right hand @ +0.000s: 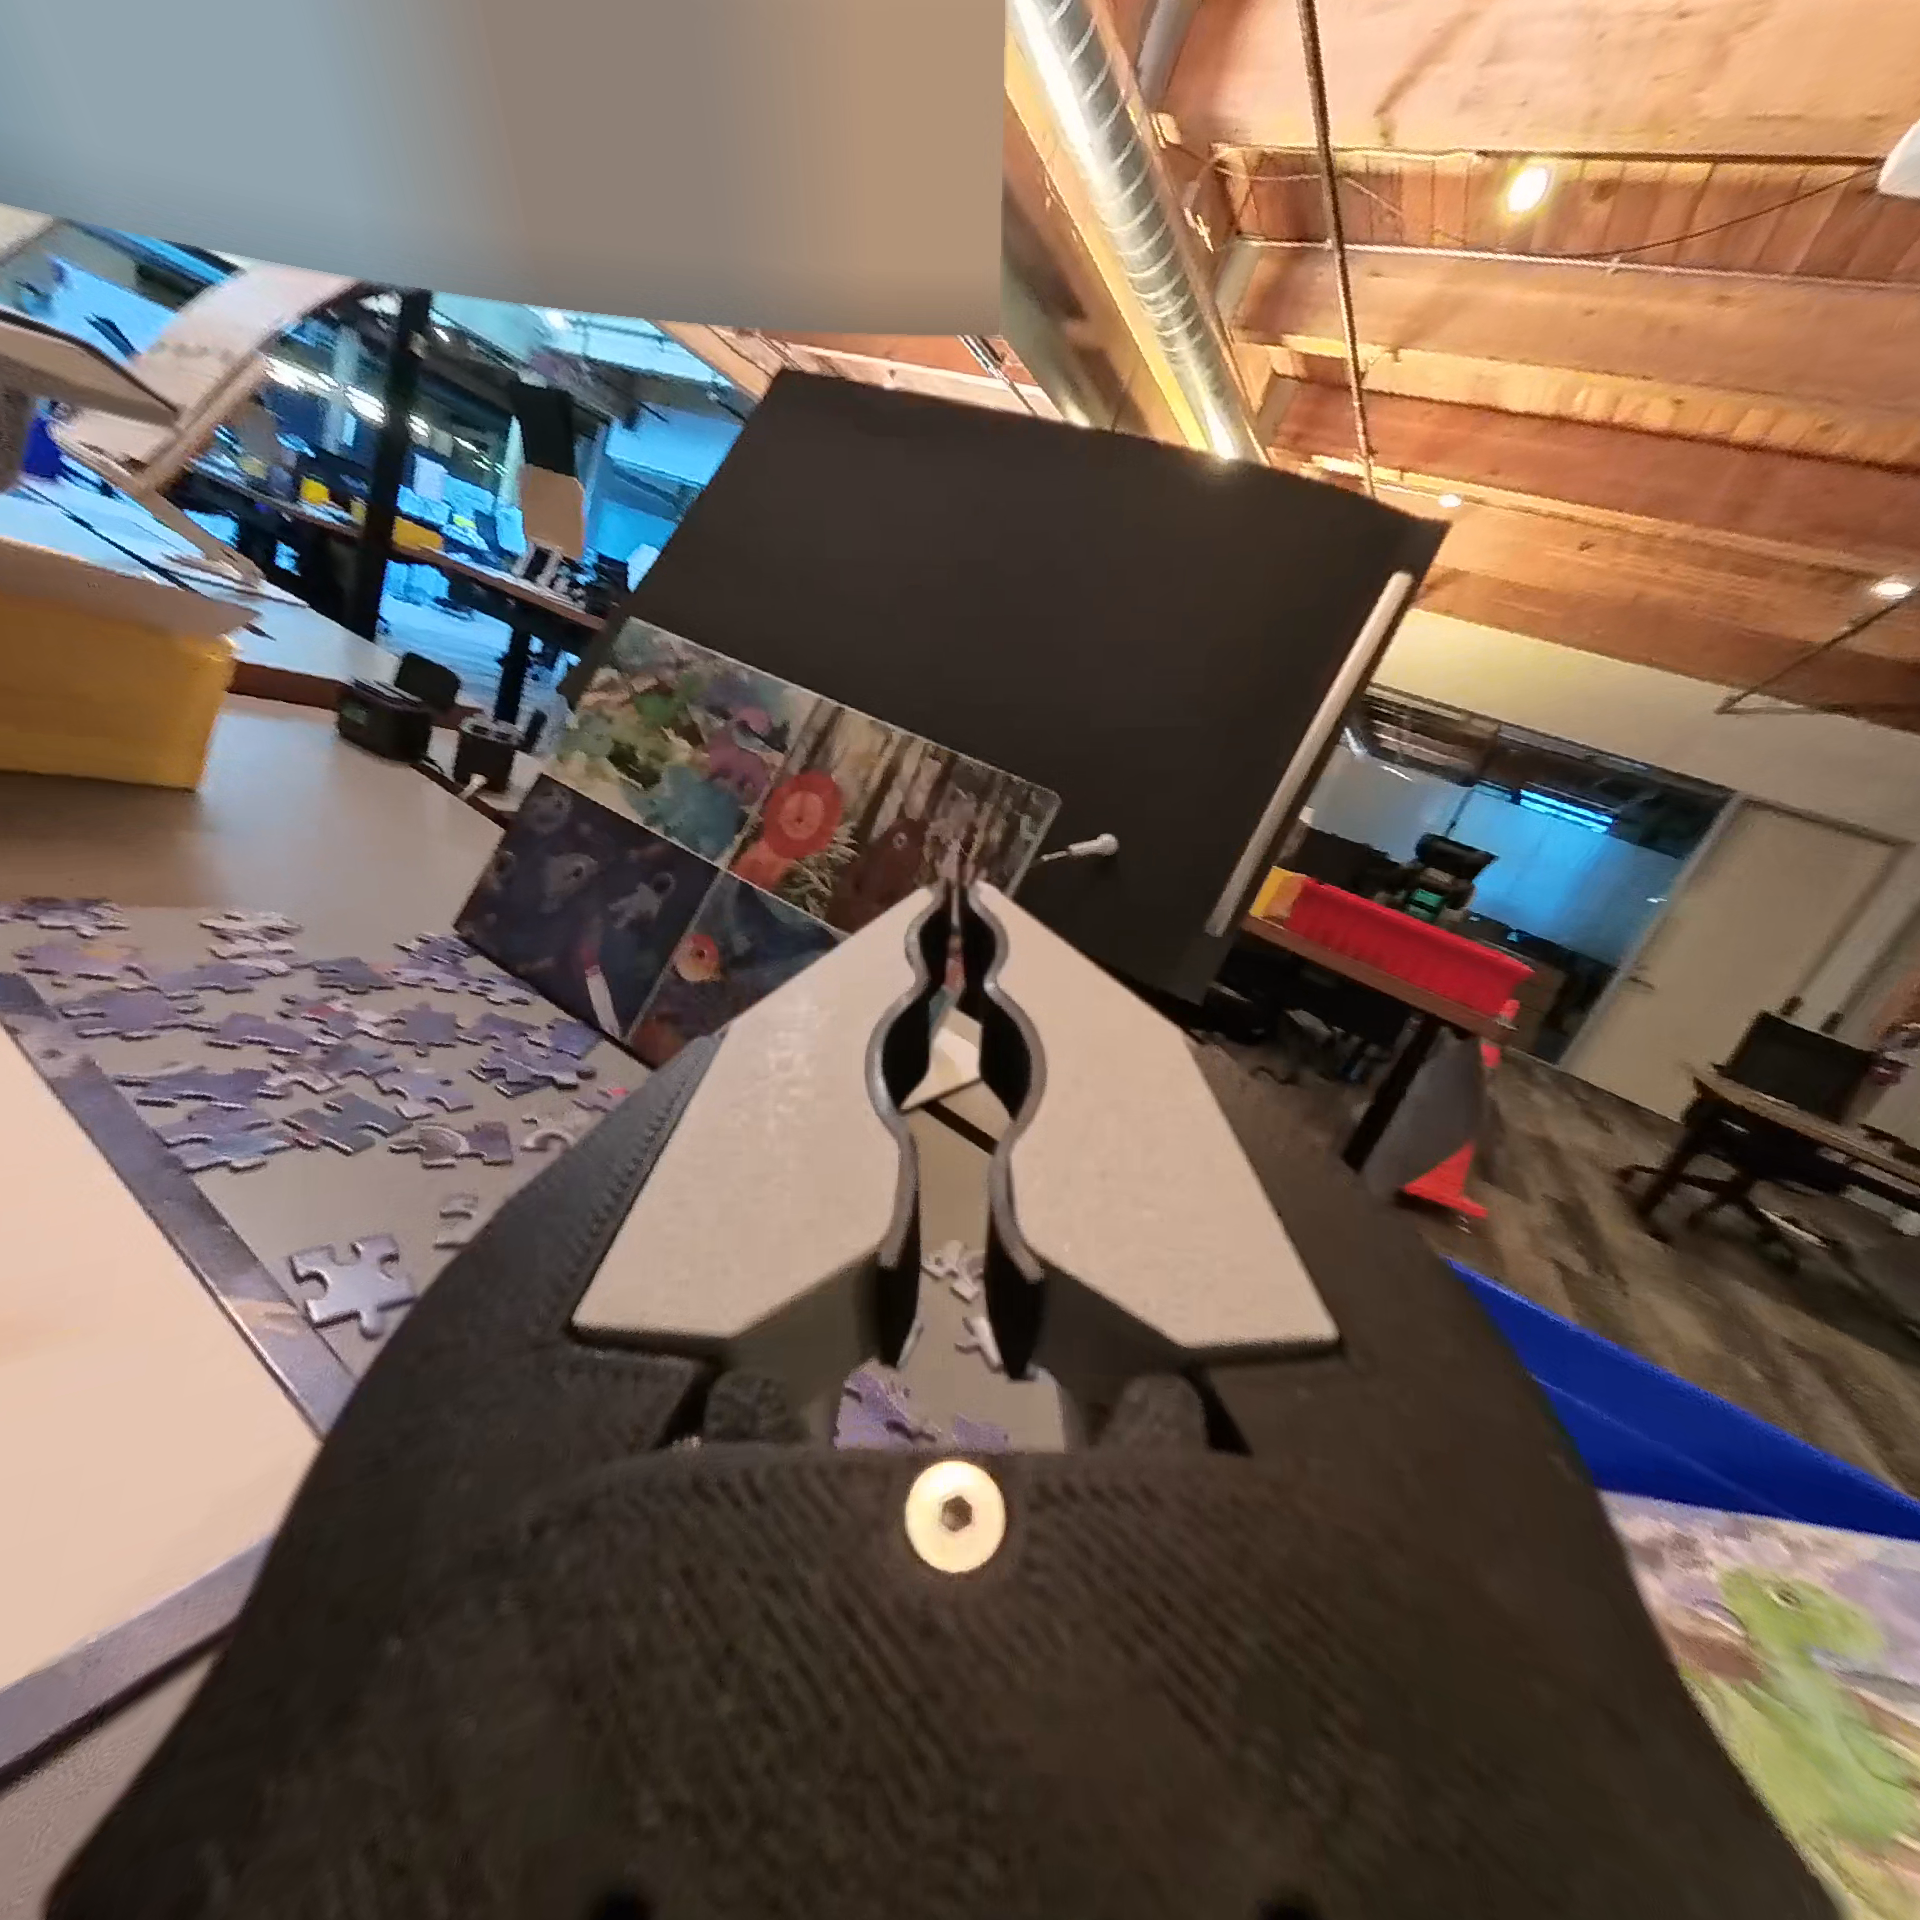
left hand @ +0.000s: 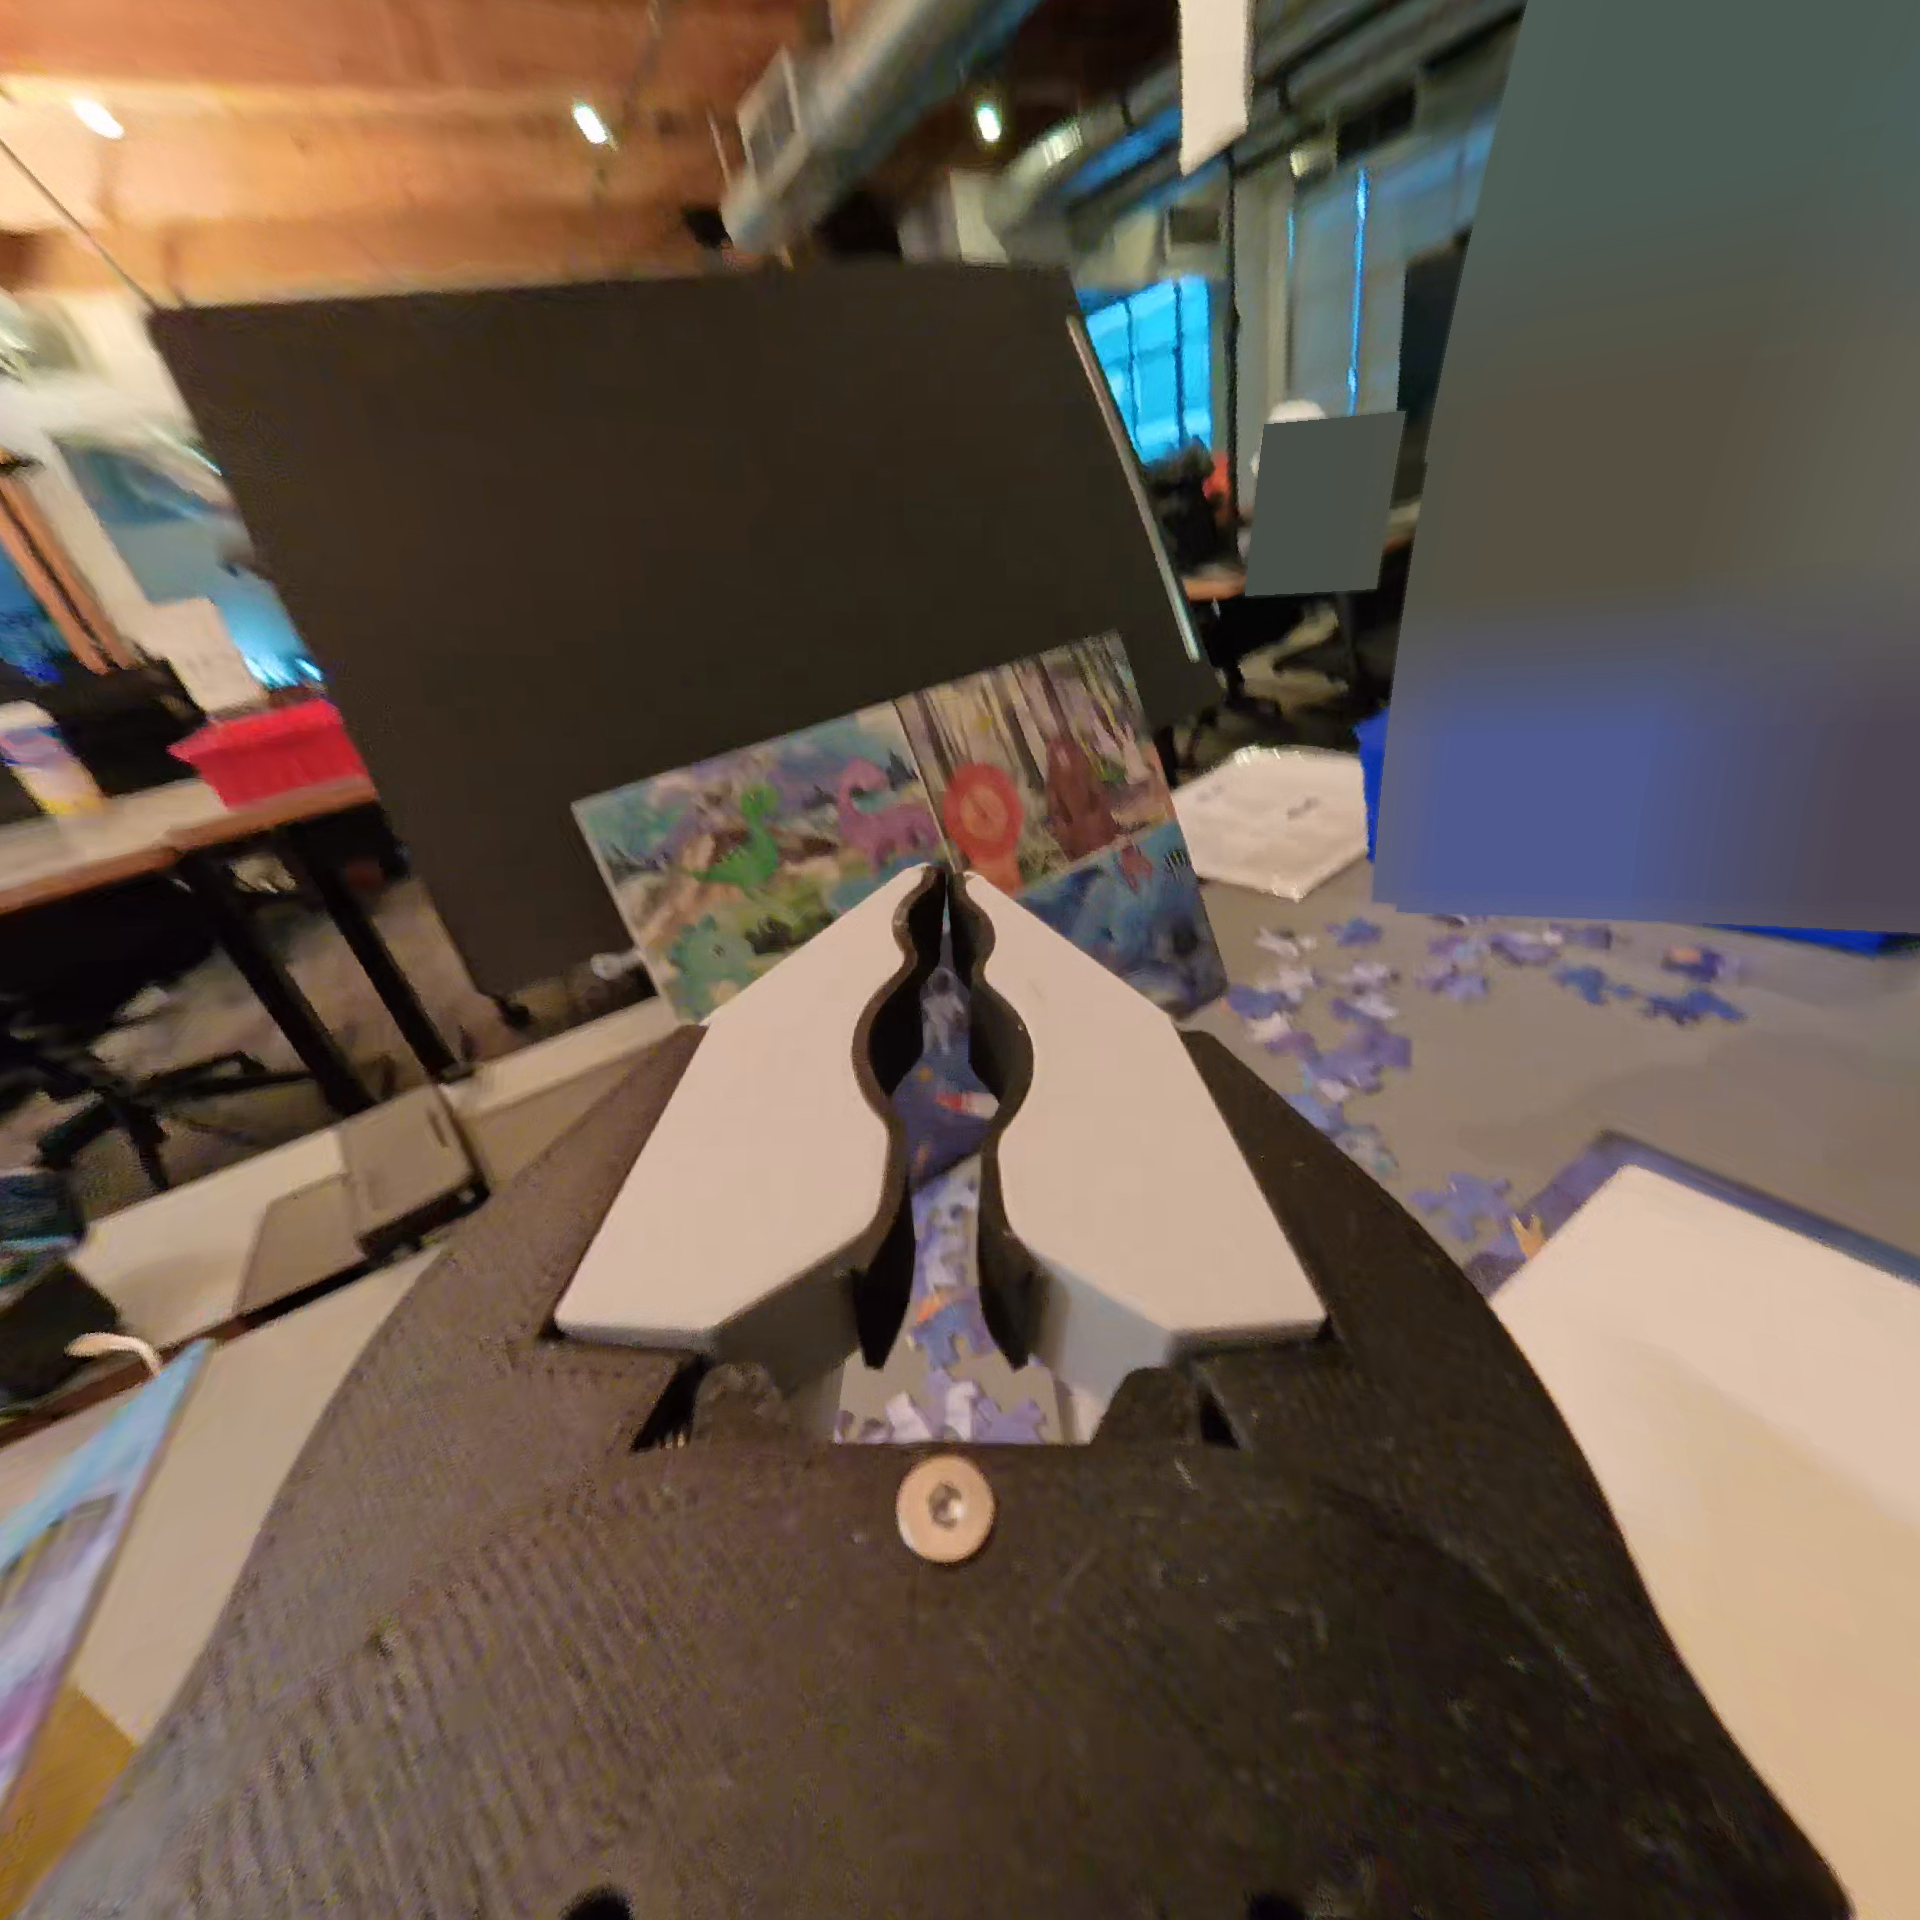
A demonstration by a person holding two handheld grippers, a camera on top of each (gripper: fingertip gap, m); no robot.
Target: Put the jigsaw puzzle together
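Several loose blue and purple puzzle pieces (left hand: 1351, 1039) lie scattered on a grey mat (left hand: 1558, 1070); they also show in the right wrist view (right hand: 312, 1039). A white board with a dark blue border (left hand: 1714, 1403) lies beside them, and it shows in the right wrist view too (right hand: 104, 1299). A picture card with four scenes (left hand: 831, 831) stands propped up behind the pieces, also in the right wrist view (right hand: 727, 831). My left gripper (left hand: 948, 883) is raised above the table with its fingertips together; I see nothing between them. My right gripper (right hand: 954, 896) is raised too, its fingertips together.
A black panel (left hand: 623, 571) stands behind the card. White sheets in plastic (left hand: 1268, 821) lie at the far right. A blue bin (right hand: 1662, 1403) and a dinosaur picture (right hand: 1818, 1714) sit at my right. A yellow box (right hand: 104, 707) is at the left. The gap from one gripper's tips to the other's is roughly 35 cm. The dinosaur picture (right hand: 1818, 1714) lies around 30 cm away from my right fingertips.
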